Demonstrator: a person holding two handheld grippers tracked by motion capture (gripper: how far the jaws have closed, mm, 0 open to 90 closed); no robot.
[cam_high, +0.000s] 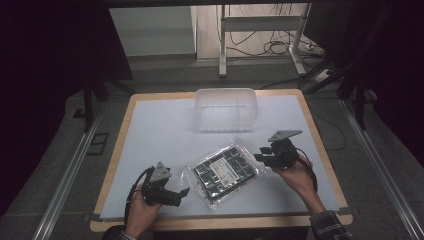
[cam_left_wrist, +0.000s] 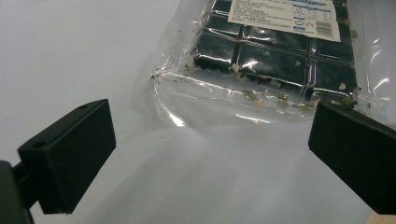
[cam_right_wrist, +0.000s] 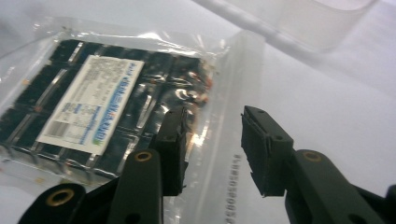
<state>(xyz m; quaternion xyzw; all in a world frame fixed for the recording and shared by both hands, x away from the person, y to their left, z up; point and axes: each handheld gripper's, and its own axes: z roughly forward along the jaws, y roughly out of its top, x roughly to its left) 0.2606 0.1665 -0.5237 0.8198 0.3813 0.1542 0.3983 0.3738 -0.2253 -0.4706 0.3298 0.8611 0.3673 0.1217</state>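
A clear bag (cam_high: 225, 172) of dark, grid-like blocks with a white label (cam_high: 224, 169) lies flat on the white table (cam_high: 160, 135), a little below and right of the middle of the high view, turned on a slant. The left gripper (cam_high: 184, 192) sits in the lower left of that view, held by a hand (cam_high: 141, 212) that comes in from the bottom edge, and it points right toward the bag's lower left corner without touching it. In the left gripper view the bag (cam_left_wrist: 261, 60) fills the upper right, its crinkled sealed edge lying just beyond the jaws, which stand wide apart over bare table with nothing between them. The right gripper (cam_high: 260, 157) is at the right of the high view, just beside the bag's right edge, in a hand (cam_high: 295, 172) with a plaid sleeve (cam_high: 327, 225). In the right gripper view the jaws are released, with a gap between them; the bag's clear margin (cam_right_wrist: 229, 154) runs under that gap, and the pads do not press on it. The label (cam_right_wrist: 91, 105) shows at the left of that view. A clear tub (cam_high: 226, 109) stands at the top centre of the table, well apart from both grippers; its wall (cam_right_wrist: 303, 21) crosses the upper right of the right gripper view.
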